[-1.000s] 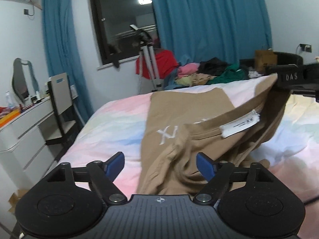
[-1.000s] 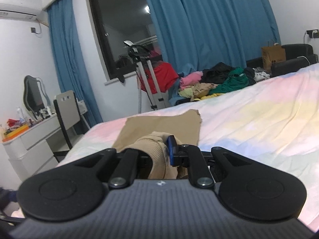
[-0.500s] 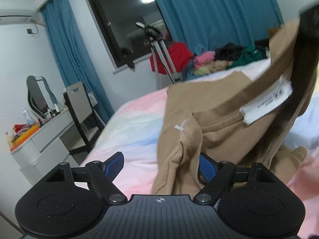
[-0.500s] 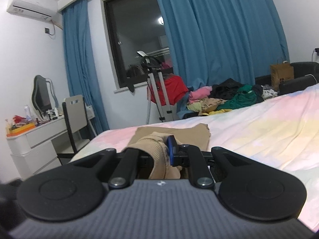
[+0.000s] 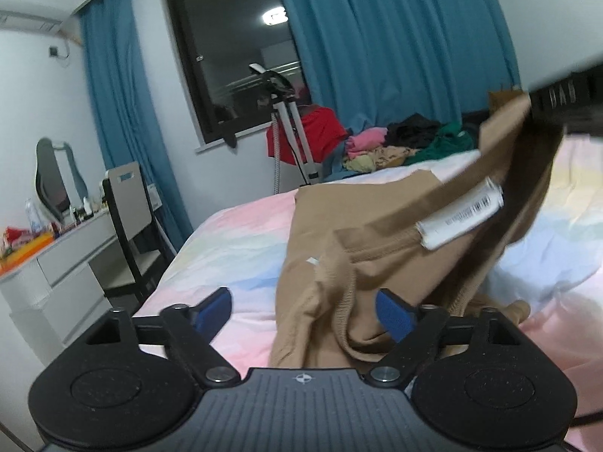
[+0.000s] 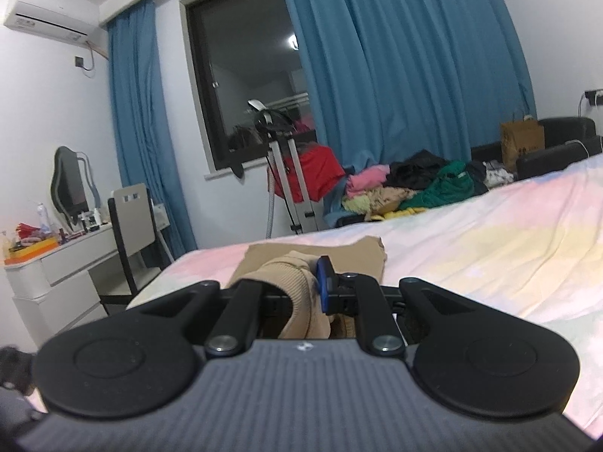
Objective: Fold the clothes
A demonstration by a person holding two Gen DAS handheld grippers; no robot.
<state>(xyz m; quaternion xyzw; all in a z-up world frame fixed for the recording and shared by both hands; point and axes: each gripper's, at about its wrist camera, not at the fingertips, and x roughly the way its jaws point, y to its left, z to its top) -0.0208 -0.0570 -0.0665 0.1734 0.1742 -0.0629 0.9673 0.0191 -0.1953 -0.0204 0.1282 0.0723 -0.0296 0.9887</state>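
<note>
A tan t-shirt [image 5: 377,241] with a white neck label [image 5: 459,218] lies partly on the pastel bed [image 5: 233,248] and is partly lifted. My right gripper [image 6: 301,282] is shut on the shirt's ribbed collar [image 6: 290,271]; it shows at the upper right of the left wrist view [image 5: 565,101], holding the fabric up. My left gripper [image 5: 303,307] is open, its blue pads either side of the bunched collar fabric, not closed on it. The rest of the shirt [image 6: 339,252] lies flat on the bed ahead.
A pile of mixed clothes [image 6: 414,184] lies at the bed's far end before blue curtains. A tripod [image 6: 282,173] with a red garment stands by the window. A white desk [image 5: 56,260] and chair [image 5: 128,211] stand left of the bed.
The right gripper has raised the collar higher and to the right, stretching the shirt. The left gripper has stayed open near the bunched collar.
</note>
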